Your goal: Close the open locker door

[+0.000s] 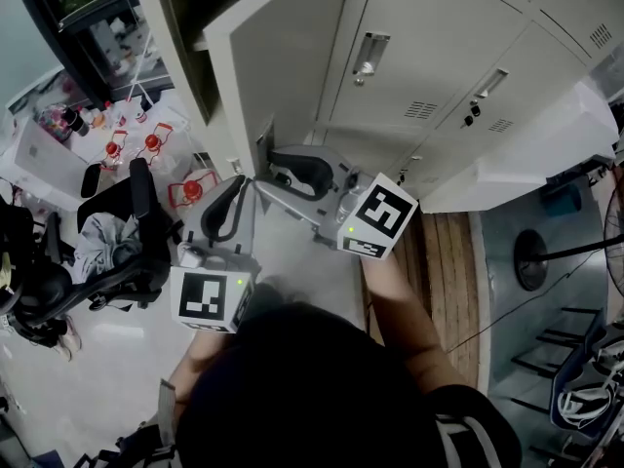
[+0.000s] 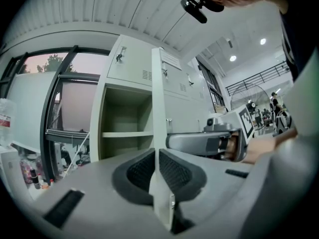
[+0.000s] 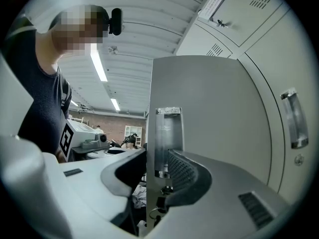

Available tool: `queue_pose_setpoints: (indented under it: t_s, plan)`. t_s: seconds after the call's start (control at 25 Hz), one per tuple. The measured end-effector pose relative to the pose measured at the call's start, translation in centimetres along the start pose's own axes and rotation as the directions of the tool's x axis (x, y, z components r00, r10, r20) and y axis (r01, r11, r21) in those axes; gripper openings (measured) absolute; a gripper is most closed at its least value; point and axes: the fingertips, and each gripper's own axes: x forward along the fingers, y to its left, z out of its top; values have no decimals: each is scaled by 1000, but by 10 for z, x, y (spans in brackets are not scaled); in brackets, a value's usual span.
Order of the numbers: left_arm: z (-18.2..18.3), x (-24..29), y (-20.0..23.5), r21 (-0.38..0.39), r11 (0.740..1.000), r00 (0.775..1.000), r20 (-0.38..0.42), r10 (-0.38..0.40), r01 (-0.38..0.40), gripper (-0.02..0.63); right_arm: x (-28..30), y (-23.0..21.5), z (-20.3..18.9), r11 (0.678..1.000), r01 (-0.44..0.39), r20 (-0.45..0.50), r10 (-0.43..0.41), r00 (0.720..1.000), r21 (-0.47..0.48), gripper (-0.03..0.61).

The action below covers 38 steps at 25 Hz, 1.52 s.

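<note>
Locker door (image 1: 283, 57): clamped by left hand-held gripper (image 2: 158, 167), loose between right hand-held gripper (image 3: 155, 169) spread jaws; left gripper view adds shelf (image 2: 127, 133).

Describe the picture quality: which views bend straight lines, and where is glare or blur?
Left gripper view: strong fisheye, black corners, locker door edge in focus. Right gripper view: same fisheye, ceiling lamp glares. Head view: milder bending, even light.
</note>
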Motion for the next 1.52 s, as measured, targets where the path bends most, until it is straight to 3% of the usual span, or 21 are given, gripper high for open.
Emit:
queue_pose_setpoints:
  t_s: [0.72,1.16,1.52]
  plan:
    - [-3,0,26,-4,999,999,-12,35,-35,15,22,-2,-2,1000,6,20,-6,1000,14,107]
    - [1,-19,46,-42,994,995,-8,103,-103,6,39,-8,-4,1000,10,18,-10,1000,24,101]
    - [5,-10,72,-51,996,997,6,71,-70,5,65,-19,-6,1000,27,14,-28,1000,9,91]
